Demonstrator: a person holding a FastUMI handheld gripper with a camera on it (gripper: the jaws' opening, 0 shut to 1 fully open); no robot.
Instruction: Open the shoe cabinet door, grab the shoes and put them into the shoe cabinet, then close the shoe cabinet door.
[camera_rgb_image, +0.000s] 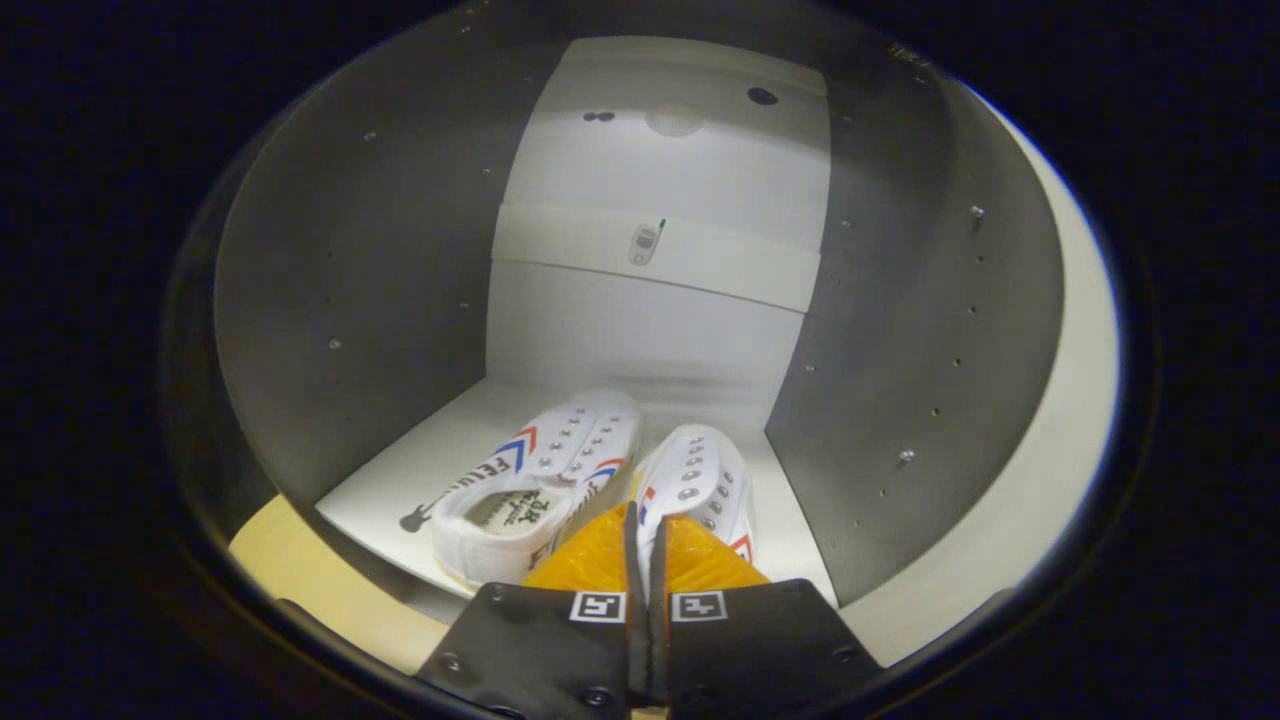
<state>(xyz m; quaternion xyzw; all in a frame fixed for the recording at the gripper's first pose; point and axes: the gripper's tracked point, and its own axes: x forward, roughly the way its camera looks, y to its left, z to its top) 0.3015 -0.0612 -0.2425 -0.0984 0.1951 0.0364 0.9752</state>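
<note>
While the gripper sits with its fingers pinched nearly together on what looks like the inner edges of the two shoes, I'd judge the pair already rests on the floor of the cabinet. I'd let go gently, draw straight back without dragging the heels, then go for the door.

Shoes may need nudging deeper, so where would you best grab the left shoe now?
Take the left shoe by its heel collar, coming from the cabinet mouth: its opening faces the gripper and gives a thin rim. The fingers are pressed together over the shoes' inner sides, so open them first.
</note>
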